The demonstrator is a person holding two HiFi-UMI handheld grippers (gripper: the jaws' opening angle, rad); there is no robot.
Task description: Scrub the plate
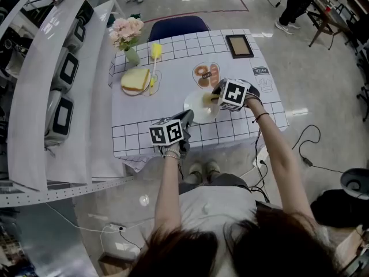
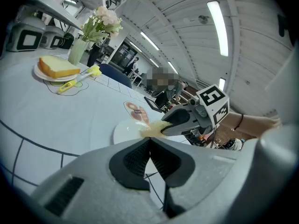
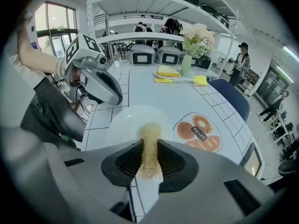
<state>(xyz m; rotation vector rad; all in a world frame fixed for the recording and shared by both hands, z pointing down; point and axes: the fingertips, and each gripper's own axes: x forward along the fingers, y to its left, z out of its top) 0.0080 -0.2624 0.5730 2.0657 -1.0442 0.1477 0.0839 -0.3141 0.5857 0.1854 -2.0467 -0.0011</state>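
- Two grippers meet at a white plate (image 1: 195, 105), which lies on the checked table (image 1: 138, 117) at the centre of the head view, just below a bread-and-doughnut print (image 1: 206, 75).
- The right gripper (image 3: 149, 146) comes in from the right of the plate. Its jaws are clamped on a tan mesh scrubber (image 3: 149, 134), and the scrubber's free end lies over the middle of the plate.
- The left gripper (image 2: 149, 143) has its jaws pressed together with nothing between them. In the head view its tip sits by the plate's lower-left rim. Whether it touches the rim cannot be told.
- In the upper left of the head view, a slice of bread (image 1: 135, 79) rests on a second plate.
- A yellow brush (image 1: 155, 52) lies beside the bread, with a vase of pink flowers (image 1: 128, 34) above it.
- A dark picture frame (image 1: 239, 45) lies at the table's upper right.
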